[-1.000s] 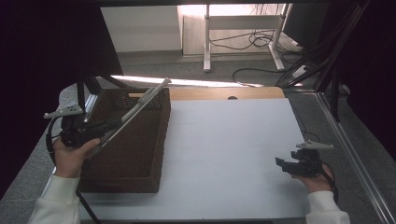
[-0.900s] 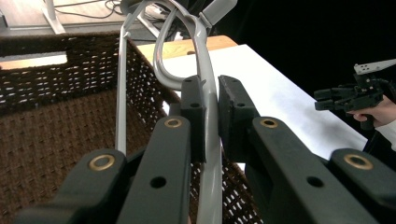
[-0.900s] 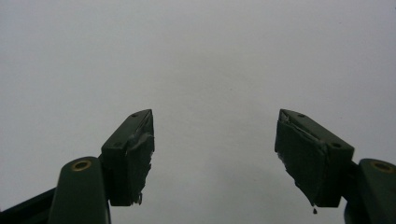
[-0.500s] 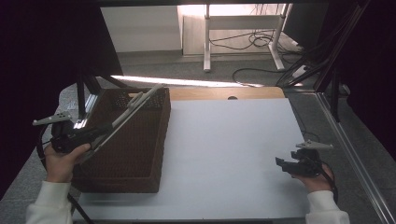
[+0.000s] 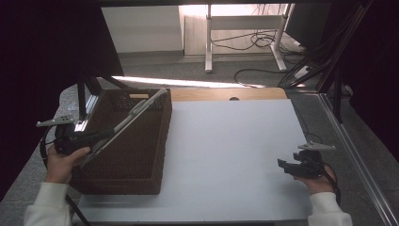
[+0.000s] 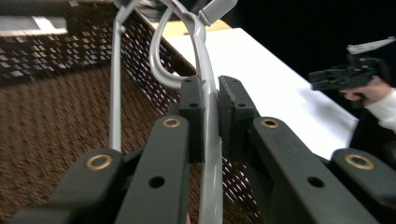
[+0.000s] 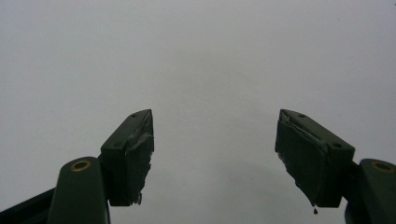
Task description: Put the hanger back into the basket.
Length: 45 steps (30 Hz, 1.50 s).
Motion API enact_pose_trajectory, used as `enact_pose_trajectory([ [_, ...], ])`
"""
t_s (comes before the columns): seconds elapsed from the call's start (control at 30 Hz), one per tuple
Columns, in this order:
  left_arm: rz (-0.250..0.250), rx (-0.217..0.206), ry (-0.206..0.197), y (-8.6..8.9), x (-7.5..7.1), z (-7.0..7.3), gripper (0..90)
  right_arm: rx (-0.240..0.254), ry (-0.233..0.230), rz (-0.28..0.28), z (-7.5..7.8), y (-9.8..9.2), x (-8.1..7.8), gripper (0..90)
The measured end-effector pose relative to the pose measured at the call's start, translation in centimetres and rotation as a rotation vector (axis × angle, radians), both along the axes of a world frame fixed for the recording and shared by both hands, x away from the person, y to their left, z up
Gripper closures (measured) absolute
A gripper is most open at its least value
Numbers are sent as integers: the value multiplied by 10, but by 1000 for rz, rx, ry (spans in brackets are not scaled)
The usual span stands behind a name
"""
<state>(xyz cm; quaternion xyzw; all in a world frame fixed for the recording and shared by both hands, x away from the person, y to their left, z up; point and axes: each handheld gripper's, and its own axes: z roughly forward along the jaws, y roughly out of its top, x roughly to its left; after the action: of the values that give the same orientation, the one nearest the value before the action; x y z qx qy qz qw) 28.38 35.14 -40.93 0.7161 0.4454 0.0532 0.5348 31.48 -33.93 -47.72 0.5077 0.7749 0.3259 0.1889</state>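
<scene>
A grey plastic hanger lies slanted over the open top of a brown woven basket at the table's left. My left gripper is at the basket's near left rim, its pads closed on the hanger's lower bar. In the left gripper view the hanger runs up between the pads of that gripper; the jaws have just been opening slightly, but the bar is still pinched. My right gripper rests low at the table's near right, open over bare white surface, nothing between its jaws.
The white tabletop spreads between the basket and the right hand. A wooden strip edges its far side and a metal rail runs along the right. In the left gripper view the basket's weave lies below.
My left hand has moved left and down toward the near side, and the hanger has sunk lower over the basket with it. The right hand has not moved.
</scene>
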Motion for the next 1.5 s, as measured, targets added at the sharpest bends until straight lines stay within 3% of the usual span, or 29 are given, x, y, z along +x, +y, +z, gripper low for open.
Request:
enact_pose_trajectory([
  [0.1, 51, 28, 25, 4, 1, -6, 671, 0, -1, 2, 0, 0, 0, 287],
  [0.17, 72, 46, 19, 3, -1, -7, 621, -2, -2, 4, 0, 1, 0, 287],
  [0.37, 89, 101, -18, -12, -5, -2, 542, -3, 1, 6, 0, 3, 1, 287],
  [0.8, 98, 199, -11, -45, -11, -3, 378, -2, 1, 12, 0, 3, 0, 285],
  [1.03, 86, 222, -24, -63, -19, -7, 315, -4, 4, 19, 0, 4, 1, 285],
  [1.5, 142, 243, -46, -78, -46, -18, 279, -5, 3, 66, -2, 11, 0, 280],
])
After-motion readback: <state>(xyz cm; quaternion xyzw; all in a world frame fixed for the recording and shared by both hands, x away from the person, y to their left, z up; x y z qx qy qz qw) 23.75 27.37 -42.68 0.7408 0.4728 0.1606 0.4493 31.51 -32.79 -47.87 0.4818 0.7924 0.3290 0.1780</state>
